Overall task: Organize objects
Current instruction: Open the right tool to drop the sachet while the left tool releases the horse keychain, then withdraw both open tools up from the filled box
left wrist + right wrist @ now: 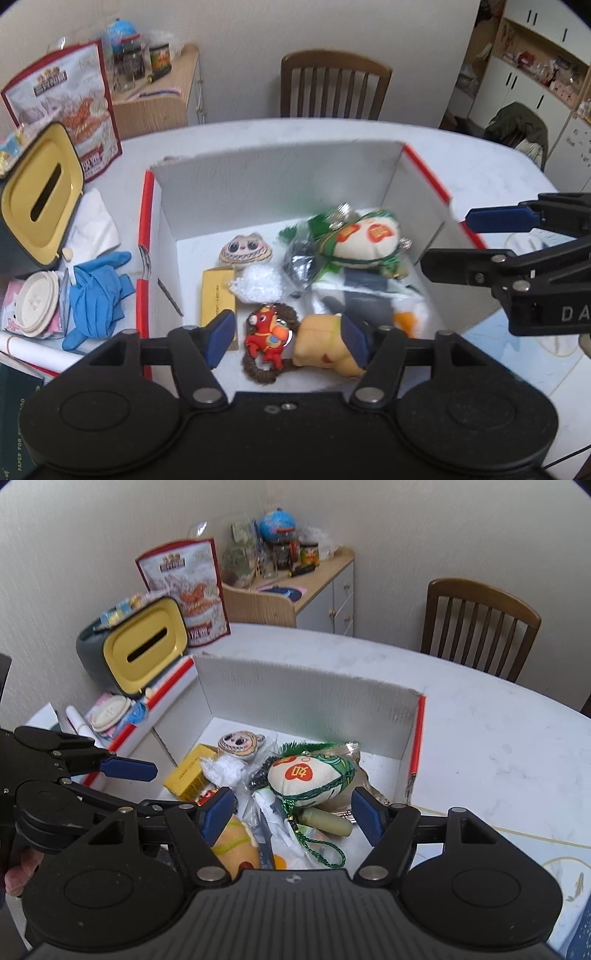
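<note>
A white cardboard box point(277, 184) with red edges stands on the table and holds several small things. Among them are a red horse charm point(267, 338) on a brown braided ring, a yellow plush point(321, 350), a round face charm point(245, 249), a yellow carton point(218, 299) and a green and white embroidered pouch point(364, 240). My left gripper point(288, 338) hangs open over the box's near side, nothing pressed between its blue pads. My right gripper point(291, 814) is open above the pouch point(306, 775) and the box point(295, 701), holding nothing. Each gripper appears at the edge of the other's view.
Left of the box lie a blue glove point(96, 295), a yellow-lidded tissue holder point(40, 192), a stack of white lids point(37, 302) and a tall snack bag point(74, 103). A wooden chair point(332, 85) stands behind the white table point(480, 162). A cluttered side cabinet point(314, 587) is in the corner.
</note>
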`<state>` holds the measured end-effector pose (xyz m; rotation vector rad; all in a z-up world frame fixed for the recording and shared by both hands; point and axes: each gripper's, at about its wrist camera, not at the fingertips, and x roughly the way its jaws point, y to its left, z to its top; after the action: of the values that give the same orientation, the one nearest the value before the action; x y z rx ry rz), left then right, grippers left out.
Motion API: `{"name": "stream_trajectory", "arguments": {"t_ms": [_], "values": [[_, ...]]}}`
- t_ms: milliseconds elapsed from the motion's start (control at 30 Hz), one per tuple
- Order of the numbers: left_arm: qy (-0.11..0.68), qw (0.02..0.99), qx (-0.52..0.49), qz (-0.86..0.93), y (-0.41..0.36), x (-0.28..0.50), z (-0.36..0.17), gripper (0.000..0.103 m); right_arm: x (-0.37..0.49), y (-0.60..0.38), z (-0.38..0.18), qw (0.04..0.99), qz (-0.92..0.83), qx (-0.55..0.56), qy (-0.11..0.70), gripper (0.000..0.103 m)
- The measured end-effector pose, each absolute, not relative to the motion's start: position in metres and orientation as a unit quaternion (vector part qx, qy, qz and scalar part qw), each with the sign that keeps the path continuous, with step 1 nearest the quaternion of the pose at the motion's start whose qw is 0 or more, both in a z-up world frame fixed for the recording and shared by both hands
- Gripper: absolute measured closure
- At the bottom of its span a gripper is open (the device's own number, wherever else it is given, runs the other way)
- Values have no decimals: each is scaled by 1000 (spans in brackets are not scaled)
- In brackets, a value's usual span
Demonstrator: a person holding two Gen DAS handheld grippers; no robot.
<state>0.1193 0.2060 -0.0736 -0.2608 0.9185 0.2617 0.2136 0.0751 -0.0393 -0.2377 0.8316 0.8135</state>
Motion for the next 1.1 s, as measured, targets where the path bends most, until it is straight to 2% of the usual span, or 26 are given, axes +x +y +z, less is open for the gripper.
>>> {"name": "stream_trajectory", "arguments": {"t_ms": [67, 333, 567, 700, 867, 1100], "values": [[430, 886, -122, 125, 202, 113, -66, 37, 209, 69, -33, 831, 386, -104, 386, 31], [386, 906, -107, 141, 187, 90, -39, 18, 187, 47, -14, 838, 399, -82, 362, 26], [355, 917, -100, 151, 180, 74, -22, 12, 171, 34, -3, 845, 405, -70, 342, 22], [341, 923, -101, 148, 178, 67, -17, 1, 164, 28, -1, 848, 407, -67, 333, 21], [334, 926, -91, 151, 172, 62, -13, 0, 157, 20, 0, 851, 409, -51, 325, 17], [335, 925, -103, 147, 170, 56, -13, 0, 143, 12, 2, 856, 414, -45, 305, 4]]}}
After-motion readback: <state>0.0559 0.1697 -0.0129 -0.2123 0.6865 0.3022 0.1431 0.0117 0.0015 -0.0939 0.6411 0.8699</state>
